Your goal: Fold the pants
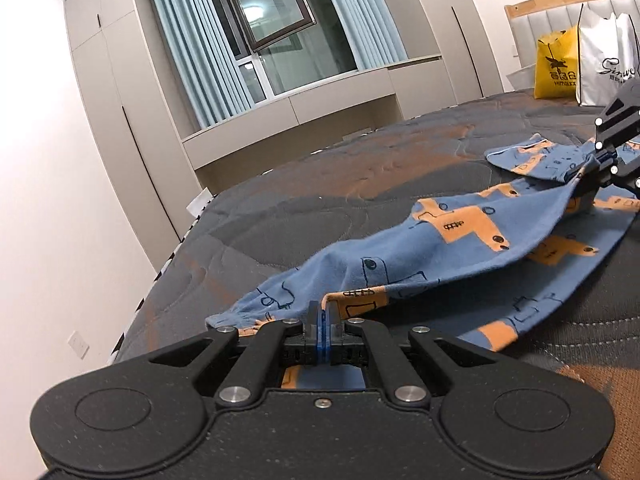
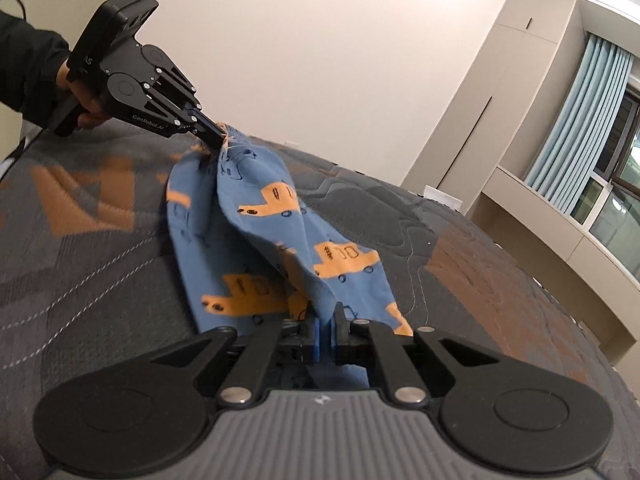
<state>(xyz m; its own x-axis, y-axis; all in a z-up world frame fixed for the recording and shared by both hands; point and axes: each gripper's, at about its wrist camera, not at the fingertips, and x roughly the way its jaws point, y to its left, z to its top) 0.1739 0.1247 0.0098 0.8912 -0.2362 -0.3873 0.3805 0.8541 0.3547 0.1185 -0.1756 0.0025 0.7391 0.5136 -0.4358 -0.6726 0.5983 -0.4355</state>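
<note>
Pinching a fold of cloth at the bottom centre of the left wrist view, the left gripper (image 1: 322,320) has its jaws fully closed on the edge of the pants (image 1: 452,248). The hold looks meant to keep that end lifted so the cloth can be carried over as one sheet. The pants stretch from there toward the right edge, where the right gripper (image 1: 588,184) clamps the other end, so the fabric sags between the two above the mattress (image 1: 320,200). A yellow bag (image 1: 556,66) and a white bag (image 1: 604,68) stand at the upper right, well apart from the cloth.

In the right wrist view the right gripper (image 2: 326,320) at bottom centre is closed on a bunched ridge of the pants (image 2: 280,240), and the left gripper (image 2: 218,138), held by a hand (image 2: 86,108) at upper left, grips the far end. Gripping both ends probably keeps the cloth taut for folding.

The pants are blue knit, printed with orange vehicle shapes and dark outlines; they look small, soft and wrinkled, partly doubled lengthwise.
</note>
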